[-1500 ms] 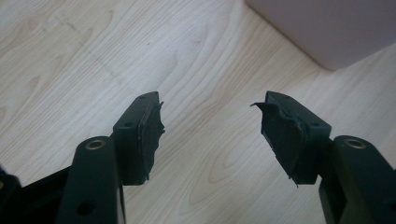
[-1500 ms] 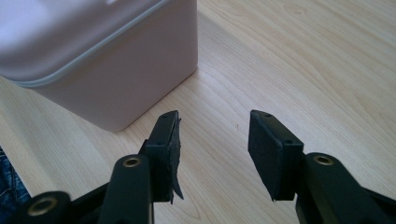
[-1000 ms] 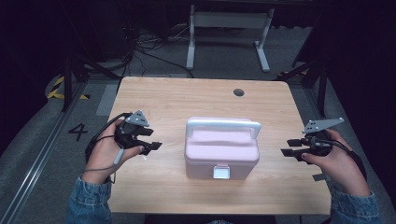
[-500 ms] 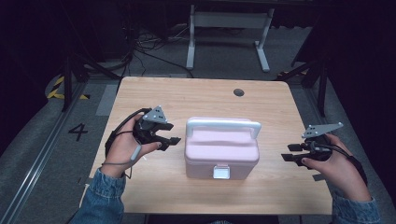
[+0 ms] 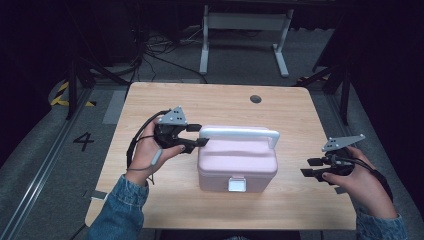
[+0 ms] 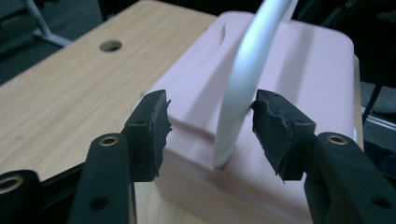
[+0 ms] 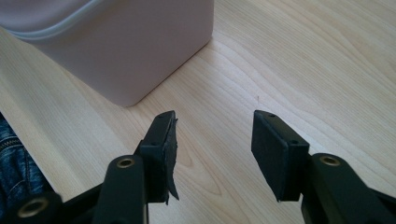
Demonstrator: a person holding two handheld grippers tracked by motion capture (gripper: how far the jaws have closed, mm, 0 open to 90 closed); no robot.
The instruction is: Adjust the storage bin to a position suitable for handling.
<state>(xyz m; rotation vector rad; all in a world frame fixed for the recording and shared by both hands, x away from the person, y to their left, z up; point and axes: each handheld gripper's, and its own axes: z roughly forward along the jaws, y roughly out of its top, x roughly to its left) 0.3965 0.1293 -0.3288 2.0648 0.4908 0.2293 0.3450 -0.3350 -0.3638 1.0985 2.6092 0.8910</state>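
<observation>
A pink lidded box (image 5: 237,162) with a white carry handle (image 5: 240,133) stands upright in the middle of the wooden table (image 5: 210,102). My left gripper (image 5: 201,135) is at the handle's left end. In the left gripper view the handle (image 6: 243,70) rises between the jaws of that gripper (image 6: 210,126), close against the right pad (image 6: 273,126) and apart from the left one. The jaws have just been closing and still stand wide. My right gripper (image 5: 307,167) hovers open to the right of the box (image 7: 140,42), with only bare wood between its jaws.
The box has a white latch (image 5: 237,185) on its near side. A round cable hole (image 5: 256,99) sits near the table's far edge. A white frame (image 5: 245,30) stands on the floor beyond. Denim sleeves come in from the bottom corners.
My left gripper has moved right from the table's left part to the handle's left end, and its jaws now straddle the handle. The right gripper has stayed about where it was.
</observation>
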